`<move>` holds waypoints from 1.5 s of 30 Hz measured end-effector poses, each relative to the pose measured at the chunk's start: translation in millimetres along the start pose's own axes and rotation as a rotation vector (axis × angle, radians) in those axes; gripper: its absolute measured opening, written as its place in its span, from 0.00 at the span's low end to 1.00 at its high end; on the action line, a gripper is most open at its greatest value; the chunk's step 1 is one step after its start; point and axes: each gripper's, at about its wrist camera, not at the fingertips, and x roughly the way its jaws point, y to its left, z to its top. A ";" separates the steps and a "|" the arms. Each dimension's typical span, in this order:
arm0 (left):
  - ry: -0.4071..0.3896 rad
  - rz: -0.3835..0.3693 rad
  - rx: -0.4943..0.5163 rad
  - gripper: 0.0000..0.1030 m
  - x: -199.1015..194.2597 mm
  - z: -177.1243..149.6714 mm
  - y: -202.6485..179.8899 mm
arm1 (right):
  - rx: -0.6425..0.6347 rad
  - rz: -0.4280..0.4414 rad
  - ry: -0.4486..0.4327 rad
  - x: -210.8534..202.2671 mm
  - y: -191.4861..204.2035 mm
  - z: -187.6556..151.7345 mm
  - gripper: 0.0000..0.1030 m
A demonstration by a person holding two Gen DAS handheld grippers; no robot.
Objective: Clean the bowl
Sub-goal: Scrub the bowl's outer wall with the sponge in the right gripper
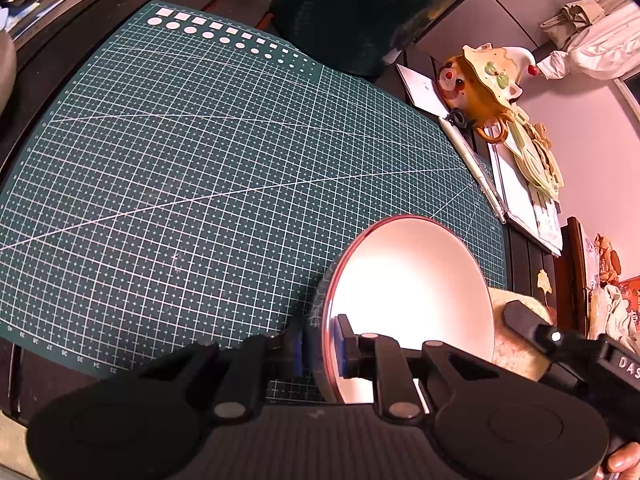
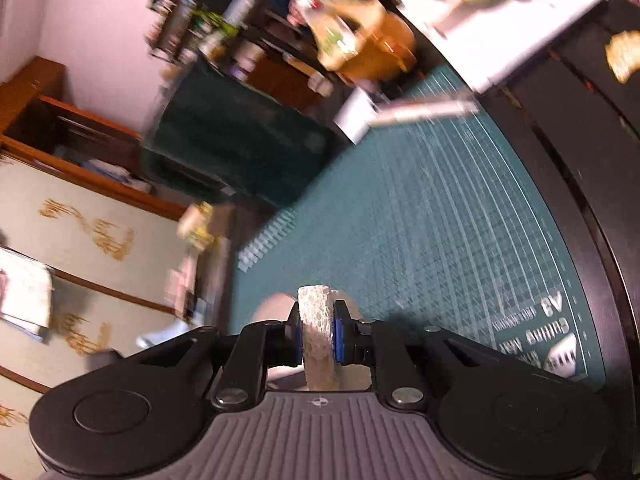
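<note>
Green cutting mat (image 1: 200,160), bowl (image 1: 412,296) overexposed, sponge (image 2: 318,332) gripped

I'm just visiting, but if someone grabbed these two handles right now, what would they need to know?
Left gripper: shut on the bowl rim, bowl tipped on edge over the green mat.
Right gripper: shut on a sponge, beside the bowl's open side; contact can't be told.
Done: both things picked up.
Left: wipe the inside, then set both down. The right view is blurred.
</note>
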 end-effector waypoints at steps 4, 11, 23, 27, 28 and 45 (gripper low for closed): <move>-0.002 0.003 0.003 0.15 0.5 0.1 -0.3 | -0.007 0.039 -0.044 -13.1 5.1 4.2 0.13; -0.011 0.006 0.002 0.15 -0.9 -4.2 -5.2 | -0.005 -0.013 0.010 -0.1 0.7 0.1 0.13; -0.007 0.003 -0.002 0.15 -4.3 -10.7 -17.3 | -0.008 -0.031 0.019 2.7 0.2 -2.9 0.13; -0.008 0.001 -0.005 0.15 -6.5 -13.9 -20.7 | -0.012 -0.024 0.008 0.6 1.5 -2.4 0.13; -0.008 0.002 -0.003 0.15 -7.4 -14.8 -22.1 | -0.013 -0.022 0.005 0.1 1.9 -2.2 0.13; -0.007 -0.001 -0.002 0.15 -15.1 -22.2 -31.6 | -0.010 -0.032 0.014 2.5 -0.3 -3.0 0.14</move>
